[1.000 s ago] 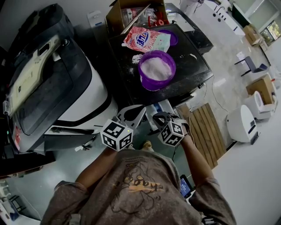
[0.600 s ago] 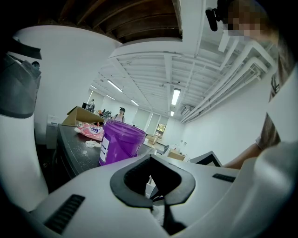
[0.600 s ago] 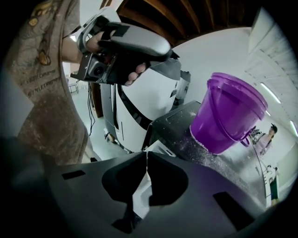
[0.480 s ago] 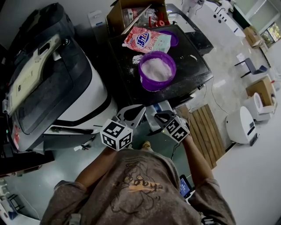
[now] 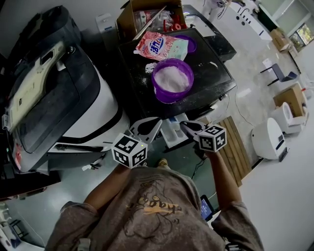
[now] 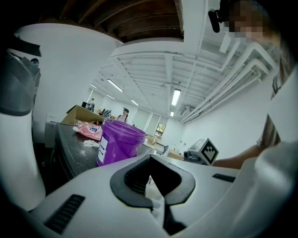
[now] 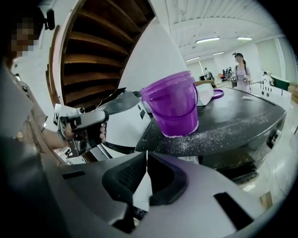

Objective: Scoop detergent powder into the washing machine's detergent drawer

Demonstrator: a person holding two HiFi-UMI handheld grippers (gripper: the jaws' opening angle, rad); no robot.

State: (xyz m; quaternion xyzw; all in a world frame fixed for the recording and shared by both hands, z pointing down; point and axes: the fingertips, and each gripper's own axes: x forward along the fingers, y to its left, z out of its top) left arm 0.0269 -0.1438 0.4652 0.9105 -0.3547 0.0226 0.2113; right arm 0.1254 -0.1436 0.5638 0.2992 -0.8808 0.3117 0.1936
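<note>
Head view: a white dark-lidded washing machine (image 5: pixel 105 105) fills the left, and a brown cardboard box (image 5: pixel 128 14) sits top centre. A powder-speckled black tabletop (image 5: pixel 216 83) carries a pink detergent bag (image 5: pixel 162 46) and a round purple plastic tub (image 5: pixel 172 80) heaped with white powder. Below it, the pale detergent drawer (image 5: pixel 172 136) juts out between my left claw (image 5: pixel 157 121) and right claw (image 5: pixel 184 125), both with jaws together.

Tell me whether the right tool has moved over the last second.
Yes. In the head view the right tool has shifted rightward and slightly up the picture, closer to the slatted wooden board on the floor, and it has rolled about its own axis.
</note>
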